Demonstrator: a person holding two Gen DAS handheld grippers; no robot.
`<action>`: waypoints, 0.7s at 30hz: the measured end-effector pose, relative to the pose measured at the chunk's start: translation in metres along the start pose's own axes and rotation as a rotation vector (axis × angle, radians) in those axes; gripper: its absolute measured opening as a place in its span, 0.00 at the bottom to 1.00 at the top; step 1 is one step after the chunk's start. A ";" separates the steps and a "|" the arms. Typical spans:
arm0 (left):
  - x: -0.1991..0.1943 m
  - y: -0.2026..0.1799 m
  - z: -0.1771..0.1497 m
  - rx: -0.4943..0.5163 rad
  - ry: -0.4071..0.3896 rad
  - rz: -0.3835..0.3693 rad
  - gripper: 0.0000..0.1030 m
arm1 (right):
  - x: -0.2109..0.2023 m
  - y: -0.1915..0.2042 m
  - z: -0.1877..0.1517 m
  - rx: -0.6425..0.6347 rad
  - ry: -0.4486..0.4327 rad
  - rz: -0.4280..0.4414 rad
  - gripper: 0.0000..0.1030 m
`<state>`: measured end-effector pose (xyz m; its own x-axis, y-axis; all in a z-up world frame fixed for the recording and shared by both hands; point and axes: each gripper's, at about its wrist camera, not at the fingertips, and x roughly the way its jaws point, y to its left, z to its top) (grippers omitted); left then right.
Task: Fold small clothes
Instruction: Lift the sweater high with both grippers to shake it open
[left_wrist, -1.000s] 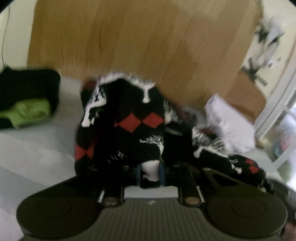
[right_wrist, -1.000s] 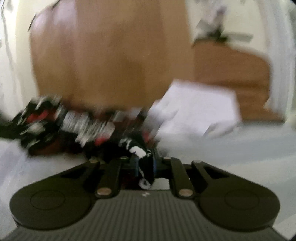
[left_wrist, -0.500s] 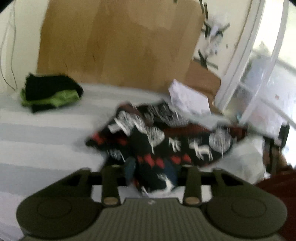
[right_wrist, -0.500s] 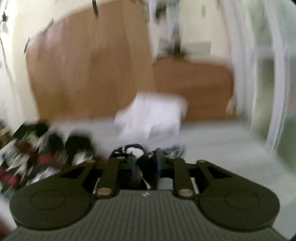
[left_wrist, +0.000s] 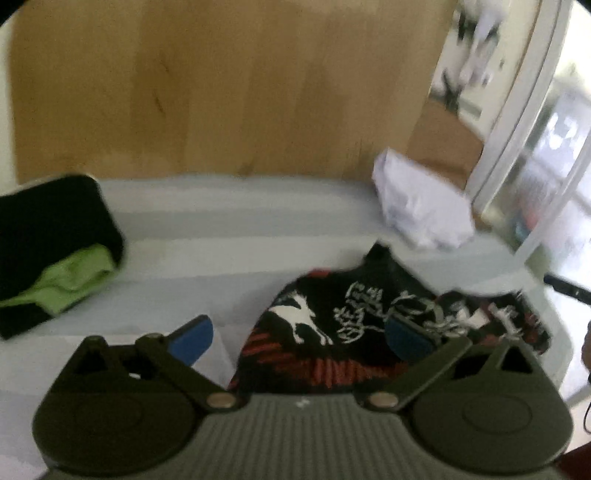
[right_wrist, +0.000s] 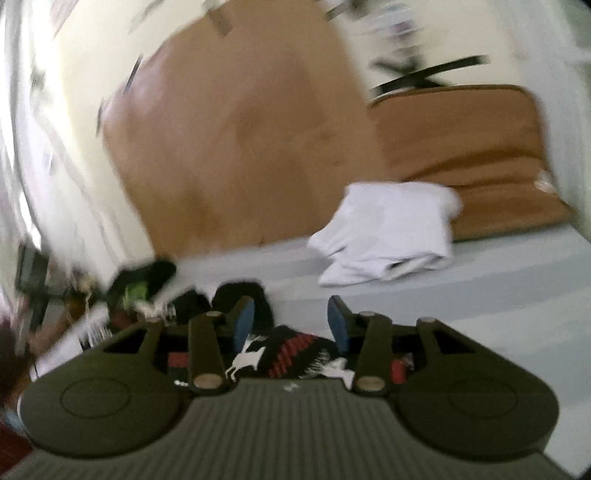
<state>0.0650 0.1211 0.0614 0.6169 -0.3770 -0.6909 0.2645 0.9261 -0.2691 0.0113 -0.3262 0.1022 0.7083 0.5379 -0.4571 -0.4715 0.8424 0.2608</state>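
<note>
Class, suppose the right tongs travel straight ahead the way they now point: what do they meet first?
Probably the black patterned garment lying between and below the open right tongs; past it comes grey bedding, then the folded white cloth. Depth is unclear.

A black garment (left_wrist: 354, 332) with red stripes and white deer lies beside a black-and-green one (left_wrist: 55, 254).

Wooden headboard (left_wrist: 229, 92) stands behind grey striped bed (left_wrist: 207, 236). White-framed window (left_wrist: 517, 122) right of headboard. Brown cushion (right_wrist: 472, 155) right of headboard, at bed's far edge.
</note>
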 end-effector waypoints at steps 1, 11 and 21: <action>0.011 0.001 0.002 -0.001 0.027 -0.016 1.00 | 0.016 0.005 -0.001 -0.049 0.035 0.008 0.56; 0.030 -0.008 -0.009 0.006 0.108 -0.027 0.13 | 0.097 0.007 -0.023 -0.146 0.262 0.071 0.24; -0.107 -0.045 -0.030 0.057 -0.240 -0.004 0.11 | -0.014 0.072 0.028 -0.321 -0.201 -0.165 0.16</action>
<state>-0.0354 0.1202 0.1274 0.7725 -0.3800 -0.5088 0.3043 0.9247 -0.2285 -0.0184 -0.2722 0.1515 0.8617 0.4186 -0.2868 -0.4604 0.8826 -0.0951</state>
